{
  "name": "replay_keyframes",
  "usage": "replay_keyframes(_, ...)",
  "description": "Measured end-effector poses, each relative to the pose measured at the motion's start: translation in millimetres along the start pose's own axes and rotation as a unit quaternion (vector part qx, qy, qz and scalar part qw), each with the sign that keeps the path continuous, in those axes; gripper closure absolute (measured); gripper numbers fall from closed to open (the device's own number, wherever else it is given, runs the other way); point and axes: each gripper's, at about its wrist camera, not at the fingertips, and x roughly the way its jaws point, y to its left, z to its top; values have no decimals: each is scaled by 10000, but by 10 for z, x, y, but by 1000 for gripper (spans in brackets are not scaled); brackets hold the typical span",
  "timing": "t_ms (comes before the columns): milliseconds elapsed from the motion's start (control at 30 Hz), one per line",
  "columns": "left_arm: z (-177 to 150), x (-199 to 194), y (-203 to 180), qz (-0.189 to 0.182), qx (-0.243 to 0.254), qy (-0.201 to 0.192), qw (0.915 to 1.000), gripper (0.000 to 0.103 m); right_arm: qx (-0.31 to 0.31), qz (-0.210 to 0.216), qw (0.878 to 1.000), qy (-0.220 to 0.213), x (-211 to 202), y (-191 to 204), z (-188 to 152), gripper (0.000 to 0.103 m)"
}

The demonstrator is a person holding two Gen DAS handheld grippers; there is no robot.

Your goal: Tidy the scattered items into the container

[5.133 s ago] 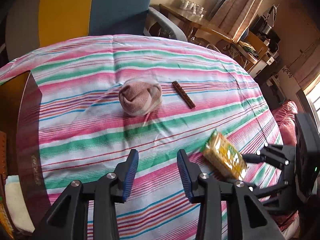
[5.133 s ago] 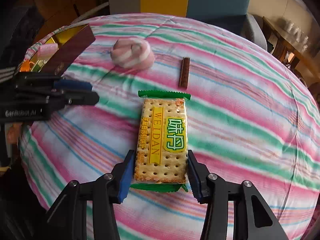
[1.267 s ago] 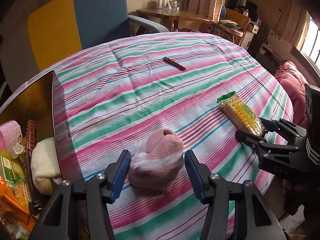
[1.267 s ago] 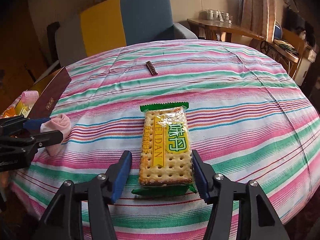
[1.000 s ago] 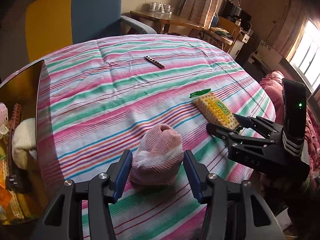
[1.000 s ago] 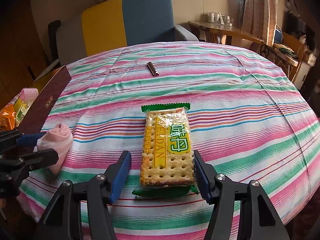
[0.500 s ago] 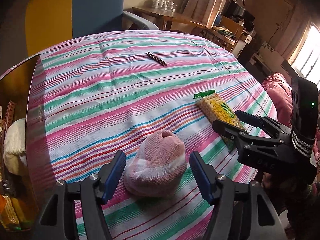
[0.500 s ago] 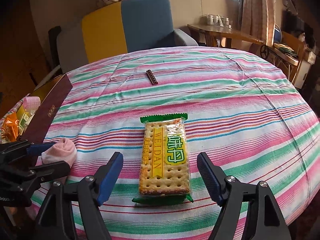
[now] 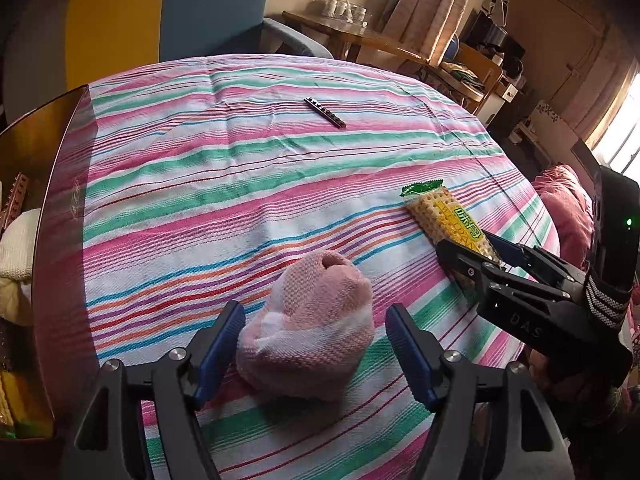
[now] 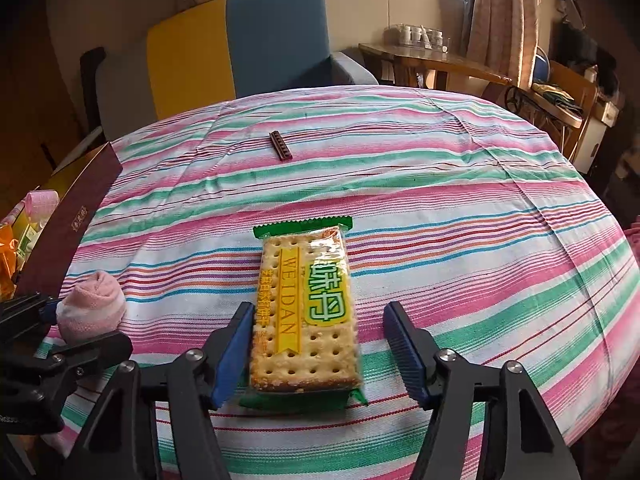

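Pink knit, soft and rounded: the sock ball [image 9: 308, 328] sits on the striped cloth [image 9: 224, 184] at the bottom centre of the left view, between the pads of the left gripper [image 9: 312, 346], whose jaws stand apart with a gap on each side. A squeeze here would likely squash the ball, and a shallow grip could let it roll out or drag the cloth into folds.

In the right view the cracker pack [image 10: 306, 308] lies flat at bottom centre inside the right gripper [image 10: 318, 346], jaws also wide and not touching it. Its film looks slick and the biscuits brittle; hard pressure could crack them, and light pressure could let the pack slide.

The two grippers work close together, so they could knock each other.

Farther up, a dark bar [image 9: 324, 113] lies alone on the cloth. The box [image 9: 60, 208] at the left edge already holds several items, and its raised wall must be cleared.
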Motion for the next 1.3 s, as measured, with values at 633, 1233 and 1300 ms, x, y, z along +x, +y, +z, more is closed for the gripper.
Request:
replay_keyframes(633, 46, 28, -57, 234, -152, -17, 9996, 24, 191, 287, 9994, 14, -12, -23, -23, 37)
replay_keyframes(1233, 12, 30, -131, 772, 176, -123, 9968, 51, 51, -80, 9999, -44, -25, 11, -32, 55)
replay_keyframes(1300, -4, 6, -120, 701, 155, -125, 9973, 52, 71, -76, 9999, -44, -39, 11, -39, 55)
